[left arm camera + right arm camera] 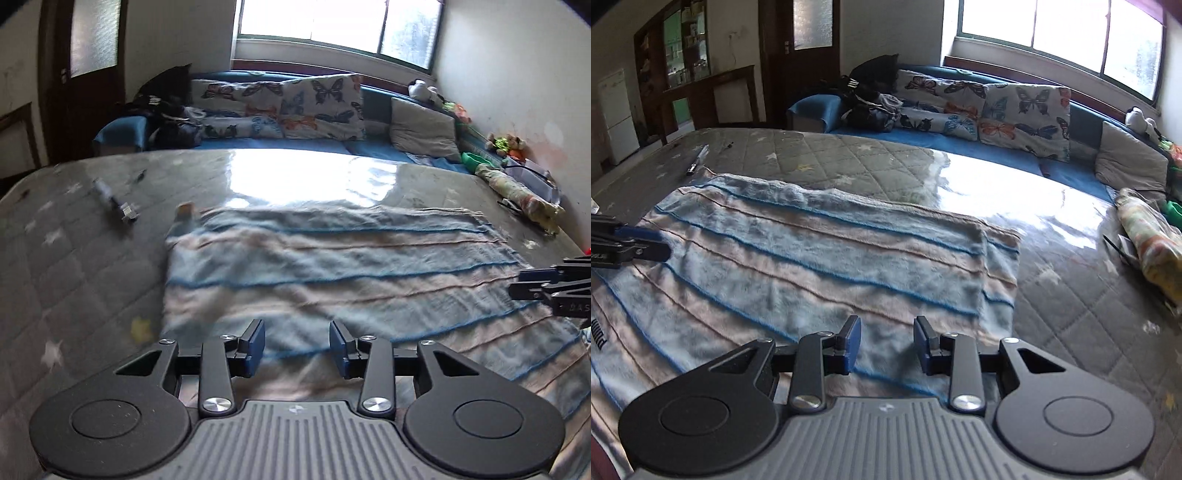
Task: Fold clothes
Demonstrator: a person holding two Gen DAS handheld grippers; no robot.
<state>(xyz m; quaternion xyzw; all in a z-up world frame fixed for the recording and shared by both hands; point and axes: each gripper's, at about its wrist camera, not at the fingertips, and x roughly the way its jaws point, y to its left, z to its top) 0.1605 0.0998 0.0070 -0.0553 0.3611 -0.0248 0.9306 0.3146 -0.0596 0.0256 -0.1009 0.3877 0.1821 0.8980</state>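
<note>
Both grippers, left (pixel 297 345) and right (pixel 886 343), hover fingers wide above the striped cloth's (pixel 820 258) near edge

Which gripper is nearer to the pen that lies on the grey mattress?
Left. The left gripper hovers over the striped towel's end nearest the pen; the right gripper hovers over the opposite end.

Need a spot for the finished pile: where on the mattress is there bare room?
Bare quilt lies between the striped towel and the butterfly pillows, and right of the towel. Crowded: the pen corner and clutter by the wall.
</note>
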